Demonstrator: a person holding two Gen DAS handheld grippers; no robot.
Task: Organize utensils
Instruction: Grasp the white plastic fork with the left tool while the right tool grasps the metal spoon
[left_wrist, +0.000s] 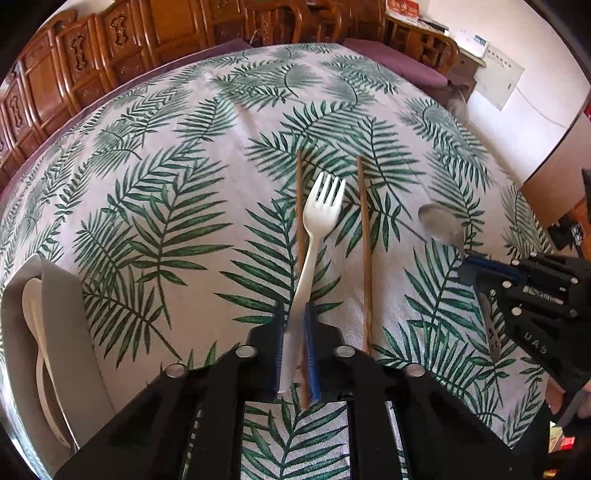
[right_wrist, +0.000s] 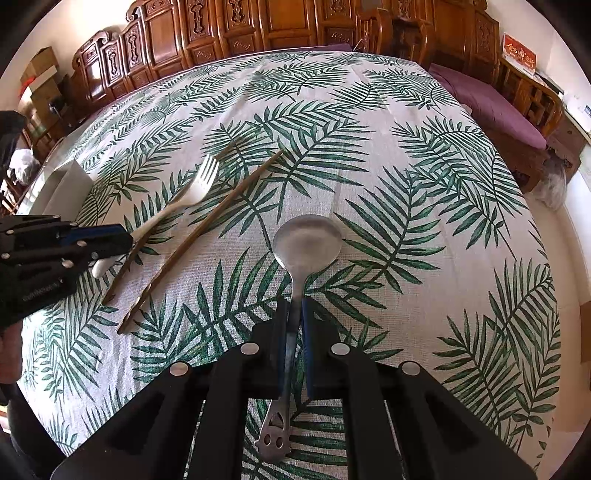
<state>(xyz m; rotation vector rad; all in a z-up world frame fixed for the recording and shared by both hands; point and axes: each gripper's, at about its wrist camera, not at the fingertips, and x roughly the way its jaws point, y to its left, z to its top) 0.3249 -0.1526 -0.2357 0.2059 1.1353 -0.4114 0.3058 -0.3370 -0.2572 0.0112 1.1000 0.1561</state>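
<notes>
The white plastic fork lies on the leaf-printed counter, tines away, its handle pinched between the narrowly closed left tongs. One brown wooden chopstick runs under the fork and seems to pass between the same pads; whether it is truly clamped too is hard to tell. The second brown wooden chopstick lies just beside, free. The right tongs are closed on the neck of the silver metal spoon, bowl forward, resting on the cloth.

To do this step well, I judge each utensil should be lifted level, and the left pads checked so the fork comes up without dragging the chopstick. The fork and spoon then want carrying to the grey tray at the left edge, laid parallel to what is already there.

Only the left wrist view shows inside that tray, where a white plastic spoon lies. Only the right wrist view shows the metal spoon's perforated handle end and both chopsticks' near tips.
</notes>
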